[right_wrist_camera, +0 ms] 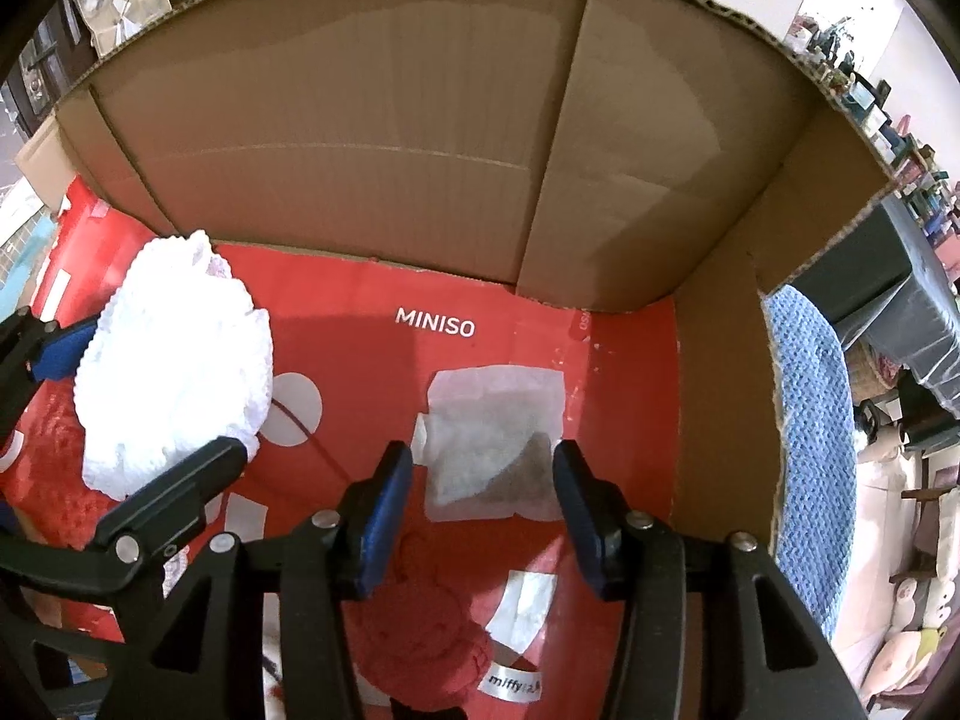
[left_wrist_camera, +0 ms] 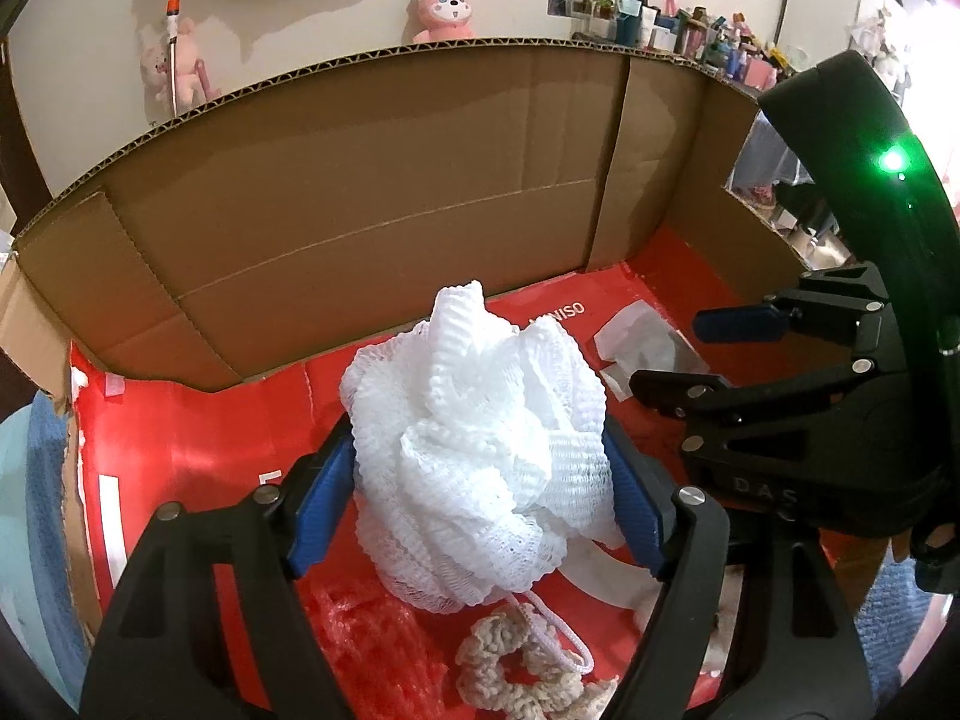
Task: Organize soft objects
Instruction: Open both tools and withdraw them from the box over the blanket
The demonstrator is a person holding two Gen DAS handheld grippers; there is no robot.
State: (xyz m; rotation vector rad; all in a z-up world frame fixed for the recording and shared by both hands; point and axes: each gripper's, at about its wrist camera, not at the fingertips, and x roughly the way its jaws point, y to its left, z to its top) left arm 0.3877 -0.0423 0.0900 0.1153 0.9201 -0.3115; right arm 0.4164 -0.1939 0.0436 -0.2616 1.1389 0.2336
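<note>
A white mesh bath pouf (left_wrist_camera: 480, 450) sits between the blue pads (left_wrist_camera: 321, 504) of my left gripper (left_wrist_camera: 477, 438), low over the red floor of a cardboard box (left_wrist_camera: 360, 210). Both pads touch its sides, so the gripper is shut on it. The right wrist view shows the same pouf (right_wrist_camera: 174, 372) in the left gripper (right_wrist_camera: 162, 390) at the box's left. My right gripper (right_wrist_camera: 480, 456) is open over a white paper patch (right_wrist_camera: 498, 438), with nothing between its fingers. A red soft item (right_wrist_camera: 420, 618) with a small label lies under it. A beige crochet scrunchie (left_wrist_camera: 522, 666) lies below the pouf.
Tall cardboard walls (right_wrist_camera: 360, 90) close the box at the back and right. The right gripper (left_wrist_camera: 666, 354) stands close to the right of the pouf. A blue knitted cloth (right_wrist_camera: 810, 450) hangs outside the right wall. Pink plush toys (left_wrist_camera: 444, 12) hang on the wall behind.
</note>
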